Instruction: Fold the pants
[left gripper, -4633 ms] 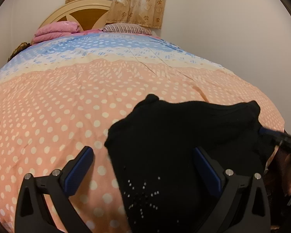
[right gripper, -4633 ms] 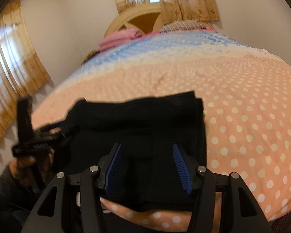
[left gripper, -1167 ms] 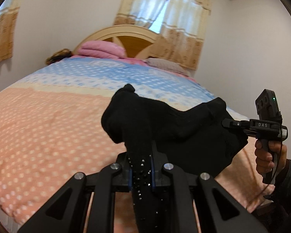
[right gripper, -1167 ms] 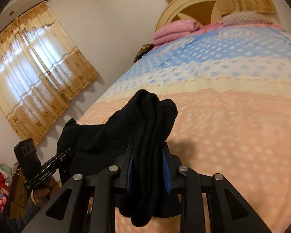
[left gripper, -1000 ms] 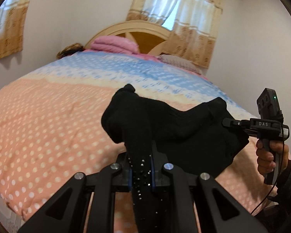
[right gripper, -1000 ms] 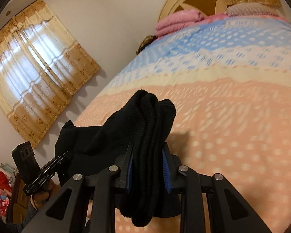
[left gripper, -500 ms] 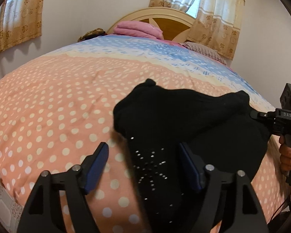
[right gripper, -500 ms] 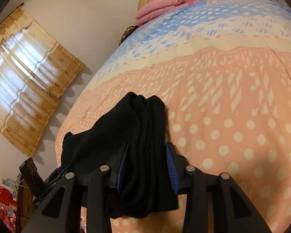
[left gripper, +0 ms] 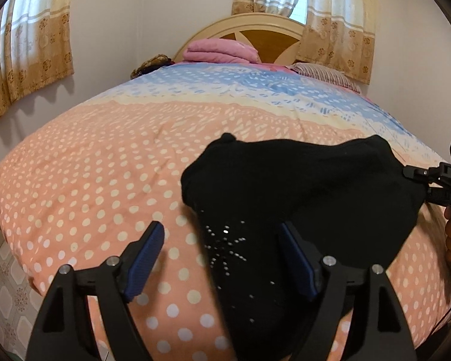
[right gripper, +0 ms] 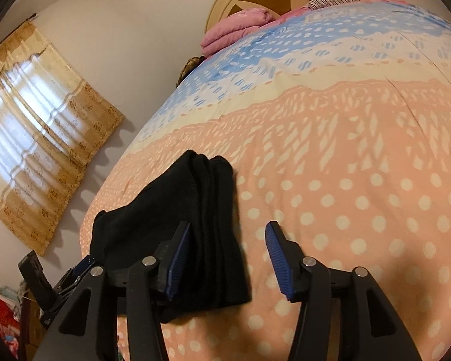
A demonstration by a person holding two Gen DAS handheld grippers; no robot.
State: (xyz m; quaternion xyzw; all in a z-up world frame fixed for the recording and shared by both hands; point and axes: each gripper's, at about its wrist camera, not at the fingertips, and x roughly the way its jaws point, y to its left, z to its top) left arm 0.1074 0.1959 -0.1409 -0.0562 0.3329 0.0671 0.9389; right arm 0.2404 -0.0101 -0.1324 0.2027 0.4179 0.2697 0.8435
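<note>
The black pants (left gripper: 300, 198) lie folded in a thick bundle on the polka-dot bedspread (left gripper: 99, 180) near the foot of the bed. A small studded star pattern shows on the cloth nearest me. My left gripper (left gripper: 222, 258) is open, its blue pads either side of the near end of the pants, not pinching them. My right gripper (right gripper: 228, 258) is open too; the pants (right gripper: 201, 225) lie by its left pad. The right gripper also shows in the left wrist view (left gripper: 436, 180) at the pants' far right edge.
The bed's foot edge and tiled floor (left gripper: 3, 285) are at lower left. Pink folded bedding (left gripper: 222, 51) and a striped pillow (left gripper: 321, 73) lie by the wooden headboard (left gripper: 270, 33). Curtained windows are on the left and back walls. Clutter (right gripper: 3, 316) stands beside the bed.
Both grippers were shut on the lifted pants a second ago. They lowered the pants onto the bed, and both have opened and let go.
</note>
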